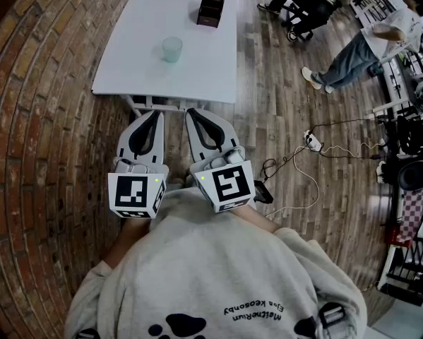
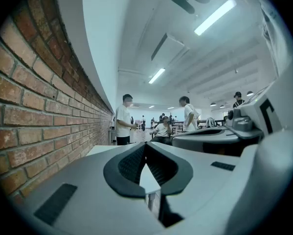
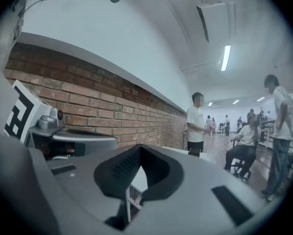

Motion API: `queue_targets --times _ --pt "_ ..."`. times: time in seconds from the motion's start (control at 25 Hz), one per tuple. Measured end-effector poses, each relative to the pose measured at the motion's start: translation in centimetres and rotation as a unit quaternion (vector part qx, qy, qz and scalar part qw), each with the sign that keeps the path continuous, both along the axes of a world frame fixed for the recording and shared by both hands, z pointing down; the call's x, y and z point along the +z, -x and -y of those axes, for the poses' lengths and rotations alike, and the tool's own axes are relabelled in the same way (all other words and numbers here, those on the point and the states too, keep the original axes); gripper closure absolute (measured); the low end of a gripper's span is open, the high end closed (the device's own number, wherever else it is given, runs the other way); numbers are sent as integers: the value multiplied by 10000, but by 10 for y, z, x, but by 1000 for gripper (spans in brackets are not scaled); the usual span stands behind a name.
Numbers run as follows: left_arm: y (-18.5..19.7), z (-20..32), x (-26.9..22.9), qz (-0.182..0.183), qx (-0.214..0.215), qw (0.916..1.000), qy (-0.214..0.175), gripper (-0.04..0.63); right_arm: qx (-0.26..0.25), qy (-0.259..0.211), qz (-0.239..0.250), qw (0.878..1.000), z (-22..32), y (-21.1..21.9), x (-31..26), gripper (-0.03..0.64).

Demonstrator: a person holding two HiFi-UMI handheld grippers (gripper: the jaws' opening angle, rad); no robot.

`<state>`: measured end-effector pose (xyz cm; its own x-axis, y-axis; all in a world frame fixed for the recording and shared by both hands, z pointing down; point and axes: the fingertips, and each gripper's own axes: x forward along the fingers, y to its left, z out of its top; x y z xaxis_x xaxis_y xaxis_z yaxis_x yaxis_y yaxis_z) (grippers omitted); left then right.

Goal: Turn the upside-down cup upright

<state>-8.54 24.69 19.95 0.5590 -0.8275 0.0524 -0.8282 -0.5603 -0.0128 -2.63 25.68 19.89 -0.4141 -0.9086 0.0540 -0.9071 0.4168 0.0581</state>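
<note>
A pale green translucent cup (image 1: 172, 49) stands on the white table (image 1: 133, 62), near its middle. My left gripper (image 1: 155, 113) and right gripper (image 1: 192, 111) are held side by side in front of the table's near edge, well short of the cup. Both point level toward the table. Both are shut with nothing between their fingers. In the left gripper view the left gripper (image 2: 146, 145) shows its tips together, and the table (image 2: 100, 149) lies beyond. The right gripper (image 3: 139, 147) also shows closed tips in the right gripper view. The cup is hidden in both gripper views.
A dark wooden organiser box (image 1: 210, 9) sits at the table's far right edge. A brick wall (image 1: 42, 119) runs along the left. Cables and a power strip (image 1: 312, 141) lie on the wooden floor to the right. People (image 1: 352, 48) sit and stand farther off.
</note>
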Motion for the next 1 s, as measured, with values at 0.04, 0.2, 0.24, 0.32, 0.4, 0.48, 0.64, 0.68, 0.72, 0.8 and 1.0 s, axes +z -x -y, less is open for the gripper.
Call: queue_targets --times 0.04,0.2,0.24,0.32,0.4,0.48,0.64,0.68,0.72,0.8,1.0 --pt "0 -1 -1 3 12 10000 -11 586 7 -9 -1 10000 -1 0 -1 611" --pt "2 -3 -3 -15 55 10000 -17 586 36 -24 -15 10000 -3 3 -4 611" --pt "3 -3 -3 -30 69 10000 -4 586 60 -14 -10 10000 -3 4 -4 611" --pt "4 -2 -3 -60 105 9999 24 586 137 19 -6 9999 -2 2 -3 611" --pt "3 0 -3 -85 149 9998 42 586 207 44 -19 9998 -1 -1 -3 611" --pt "1 2 -2 -126 191 9997 62 586 209 47 -25 9998 0 -2 -5 611" --pt "-1 10 0 -180 210 9995 117 586 225 142 85 9996 8 -7 0 609" --pt "0 13 2 -179 197 9995 140 586 244 203 134 9994 11 -9 3 609" --pt "1 16 4 -184 175 9995 168 586 257 256 176 9992 14 -11 5 609" --pt "5 24 7 -196 115 9995 221 586 264 309 220 9989 23 -12 8 609" --pt "11 55 14 -172 11 9993 321 586 231 334 271 9988 57 -12 12 609"
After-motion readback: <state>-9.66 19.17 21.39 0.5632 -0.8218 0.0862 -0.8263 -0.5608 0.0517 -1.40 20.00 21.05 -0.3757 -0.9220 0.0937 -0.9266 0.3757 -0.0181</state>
